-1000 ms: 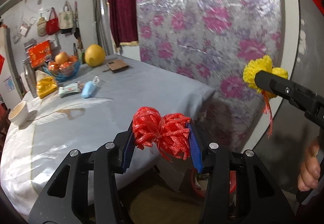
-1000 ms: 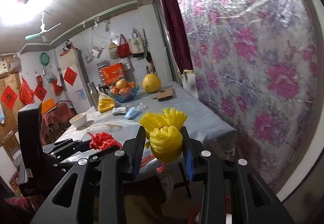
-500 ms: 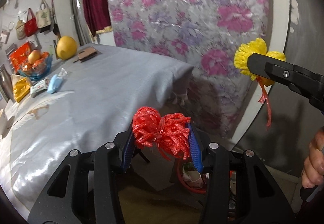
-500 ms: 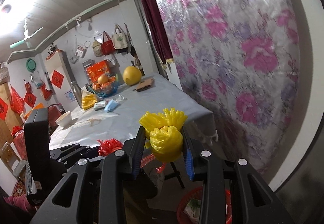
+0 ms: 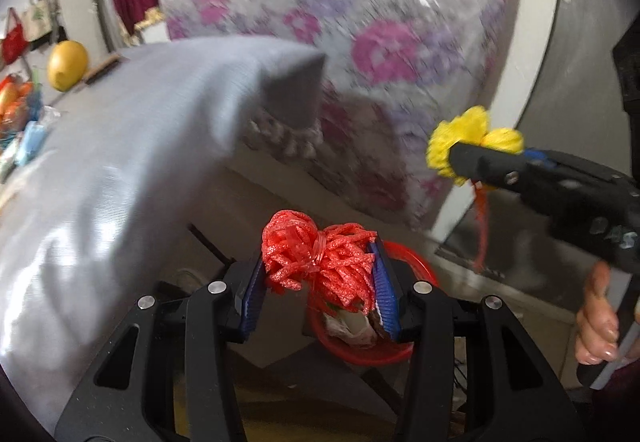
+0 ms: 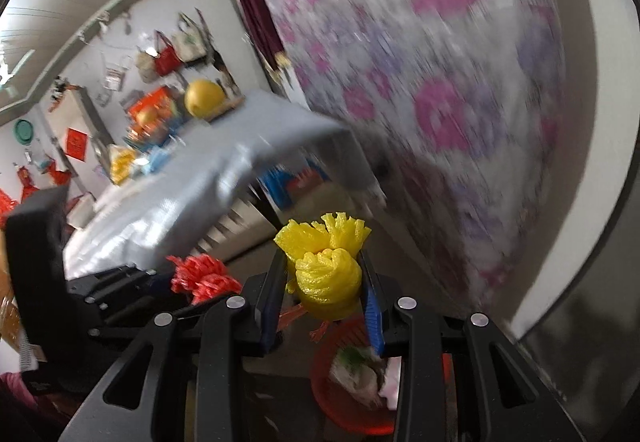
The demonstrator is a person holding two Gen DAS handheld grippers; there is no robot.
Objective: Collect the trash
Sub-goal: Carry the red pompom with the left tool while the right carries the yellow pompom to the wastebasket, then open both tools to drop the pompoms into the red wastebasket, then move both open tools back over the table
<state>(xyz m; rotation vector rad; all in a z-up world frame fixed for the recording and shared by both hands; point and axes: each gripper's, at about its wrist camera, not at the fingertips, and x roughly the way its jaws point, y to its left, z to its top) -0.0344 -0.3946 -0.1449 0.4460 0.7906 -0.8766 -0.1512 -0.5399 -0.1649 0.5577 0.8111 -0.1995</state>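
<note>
A grey cloth-covered table [image 5: 132, 146] carries a round yellow pomelo [image 5: 67, 65] at its far edge. Past the table's near corner, on the floor, stands a red round plastic trash basket [image 6: 340, 406] with crumpled white wrappers inside. The left gripper [image 5: 318, 278] is clenched on a red foam fruit net [image 5: 318, 260], held above the basket's rim. The right gripper [image 6: 325, 284] is clenched on a yellow foam fruit net [image 6: 328, 274], also over the basket, just beside the red one.
</note>
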